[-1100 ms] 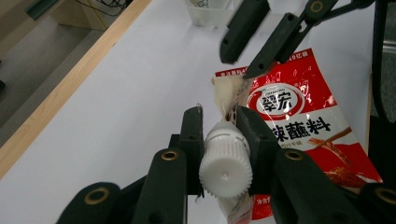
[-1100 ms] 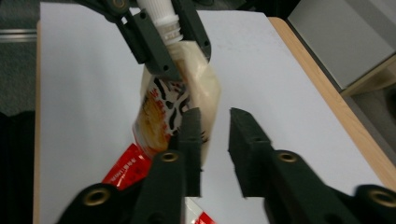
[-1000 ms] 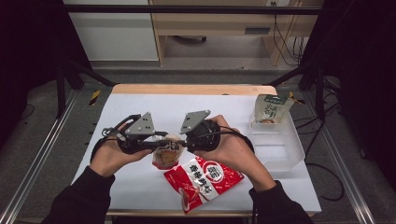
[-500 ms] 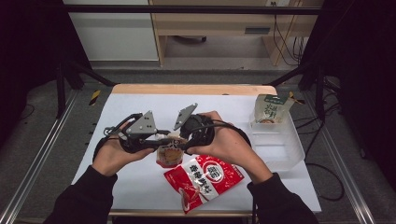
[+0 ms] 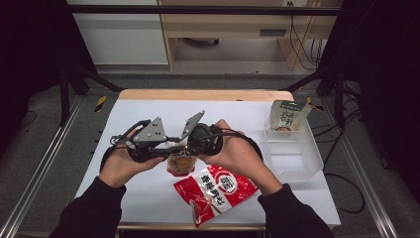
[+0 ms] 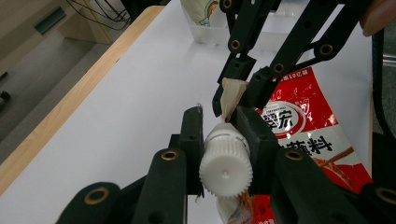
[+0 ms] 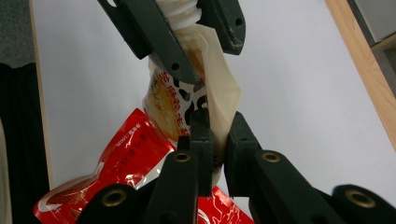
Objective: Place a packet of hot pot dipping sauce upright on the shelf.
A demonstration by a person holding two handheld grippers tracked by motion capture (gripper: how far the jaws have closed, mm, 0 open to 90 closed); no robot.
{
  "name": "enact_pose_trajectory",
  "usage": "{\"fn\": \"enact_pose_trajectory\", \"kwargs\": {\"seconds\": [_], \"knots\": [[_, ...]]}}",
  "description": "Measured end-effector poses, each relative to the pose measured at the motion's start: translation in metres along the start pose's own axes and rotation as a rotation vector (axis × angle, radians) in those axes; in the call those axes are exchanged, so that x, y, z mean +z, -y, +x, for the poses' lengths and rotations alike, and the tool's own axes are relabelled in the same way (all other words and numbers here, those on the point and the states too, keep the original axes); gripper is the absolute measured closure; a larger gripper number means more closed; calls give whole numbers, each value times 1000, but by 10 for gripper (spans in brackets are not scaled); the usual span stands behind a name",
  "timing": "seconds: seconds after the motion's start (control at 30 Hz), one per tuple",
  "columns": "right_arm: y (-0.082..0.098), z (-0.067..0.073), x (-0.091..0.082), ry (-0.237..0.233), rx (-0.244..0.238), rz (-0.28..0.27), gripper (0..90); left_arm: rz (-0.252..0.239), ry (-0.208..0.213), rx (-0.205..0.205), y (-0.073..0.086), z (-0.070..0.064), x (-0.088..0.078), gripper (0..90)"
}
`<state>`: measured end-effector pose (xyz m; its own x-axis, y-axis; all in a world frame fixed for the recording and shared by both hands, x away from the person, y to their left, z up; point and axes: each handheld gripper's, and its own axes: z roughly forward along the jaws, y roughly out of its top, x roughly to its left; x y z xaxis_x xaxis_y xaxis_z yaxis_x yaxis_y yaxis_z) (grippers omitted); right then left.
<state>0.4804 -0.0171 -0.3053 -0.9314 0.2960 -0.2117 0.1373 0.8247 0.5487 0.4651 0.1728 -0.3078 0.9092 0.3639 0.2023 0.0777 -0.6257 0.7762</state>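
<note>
Small spouted pouch (image 5: pixel 179 163) is held above the table's (image 5: pixel 148 111) front middle, between both grippers. Left gripper (image 6: pixel 224 140) clamps the white cap (image 6: pixel 226 169); right gripper (image 7: pixel 217 135), jaws just closed, pinches the pouch's edge. Pouch's long axis runs gripper to gripper, both equally near. Red packet (image 5: pixel 215 191) lies below.

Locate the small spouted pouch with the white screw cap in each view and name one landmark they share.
High view: the spouted pouch hangs centre, between both grippers.
Left gripper view: bottom centre, its white cap clamped in the jaws.
Right gripper view: centre, running from top to the jaws.
Shared landmark: the red packet.
</note>
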Motion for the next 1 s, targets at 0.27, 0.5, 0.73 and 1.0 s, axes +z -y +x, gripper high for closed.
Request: {"fn": "enact_pose_trajectory", "kwargs": {"seconds": [0.27,0.5,0.73,1.0], "knots": [[-4,-3,-8,13,-24,15,872,-88,-27,-67,8,4,-2,576],[-4,-14,-20,59,-51,39,872,-129,-58,-114,19,-1,-3,287],[4,-27,-30,87,-64,41,870,-101,-84,-139,44,-12,0,199],[21,-39,-43,113,-55,24,870,-79,-149,-198,82,-17,-3,116]]}}
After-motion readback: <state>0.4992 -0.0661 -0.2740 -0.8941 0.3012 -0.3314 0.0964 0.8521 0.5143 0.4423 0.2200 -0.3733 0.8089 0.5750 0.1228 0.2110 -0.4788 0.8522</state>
